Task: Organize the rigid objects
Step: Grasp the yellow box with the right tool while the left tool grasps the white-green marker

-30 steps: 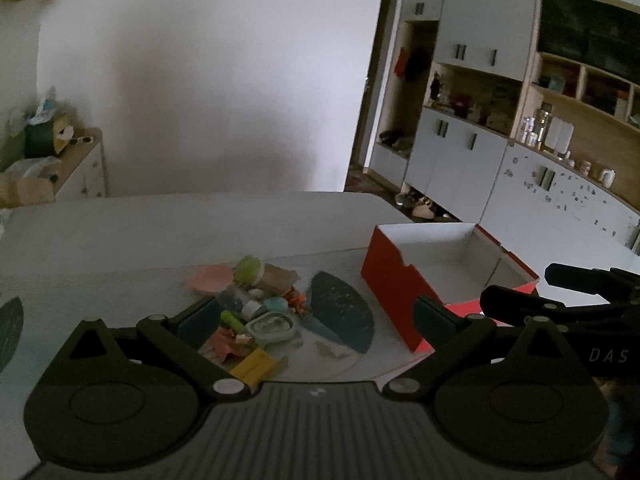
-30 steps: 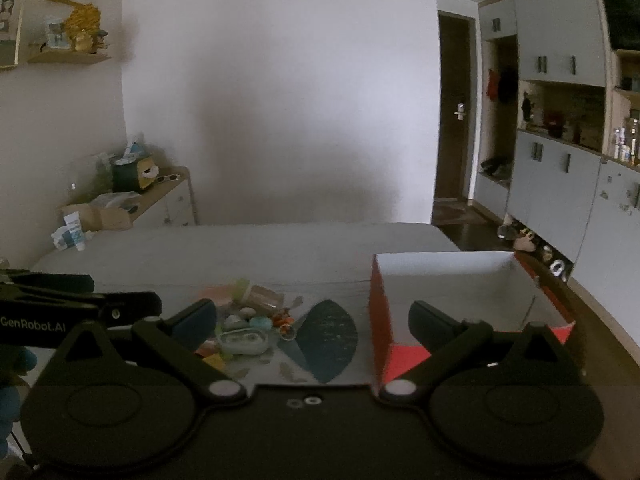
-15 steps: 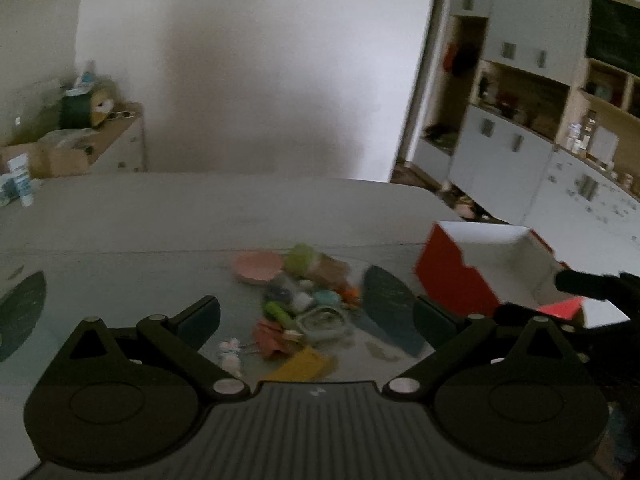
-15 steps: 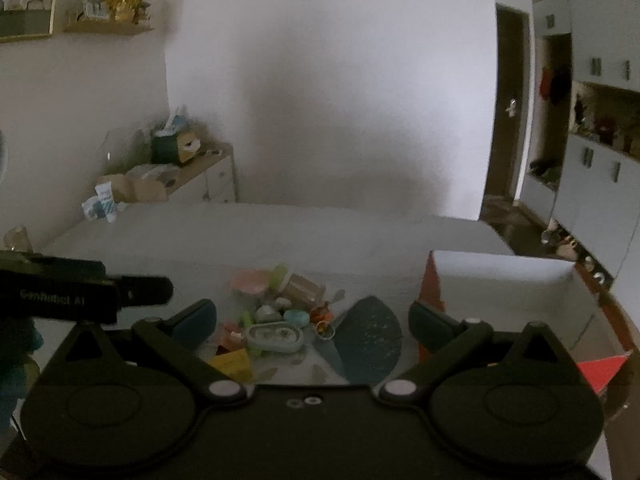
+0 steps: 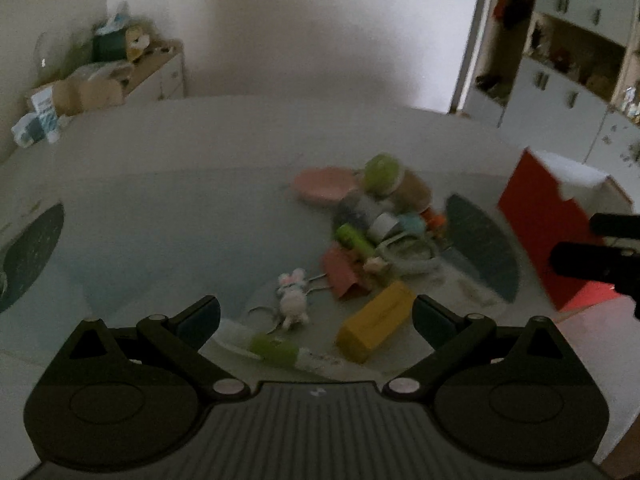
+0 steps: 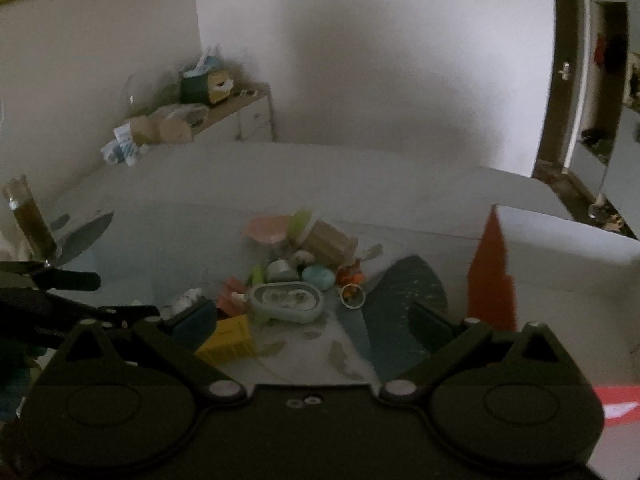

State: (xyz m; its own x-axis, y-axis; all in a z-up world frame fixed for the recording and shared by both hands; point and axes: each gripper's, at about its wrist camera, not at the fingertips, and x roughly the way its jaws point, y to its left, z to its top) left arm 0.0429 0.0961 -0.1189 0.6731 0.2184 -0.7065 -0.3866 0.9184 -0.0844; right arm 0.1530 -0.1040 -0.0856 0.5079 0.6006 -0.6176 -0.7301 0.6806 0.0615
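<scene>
Dim light fills a room with a white wall behind a long pale table (image 5: 160,168), and a low cabinet (image 6: 240,116) stands against that wall. We hold both tongs above the table's near edge. Our left gripper (image 5: 316,316) has its jaws spread wide with nothing between them; a white tube with a green band (image 5: 276,348) lies just ahead of its fingers, and a yellow block (image 5: 376,322) lies tilted beside its right finger. Our right gripper (image 6: 312,320) is likewise released, jaws apart and empty; in its view the yellow block (image 6: 230,340) sits just by the left finger, and the left tool's dark arm crosses the frame's left edge.

Further out, a small white mouse toy (image 5: 294,298) lies apart from the main heap. That heap holds a pale oval case (image 6: 286,302), a pink folded piece (image 5: 340,276), a green tube (image 5: 354,238), a teal oval (image 6: 318,276), a small ring (image 6: 353,296), an orange bit (image 6: 350,276), a wooden block (image 6: 330,242), a green lid (image 5: 380,170) and a pink dish (image 5: 322,182). Motion blur hides finer detail.

Right of the heap, a dark leaf-shaped print (image 6: 404,296) marks the tabletop. Beyond it stands a red box (image 5: 540,232) with a white inside, open at the top, well apart from the heap. White cupboards (image 5: 560,92) line the right wall.
</scene>
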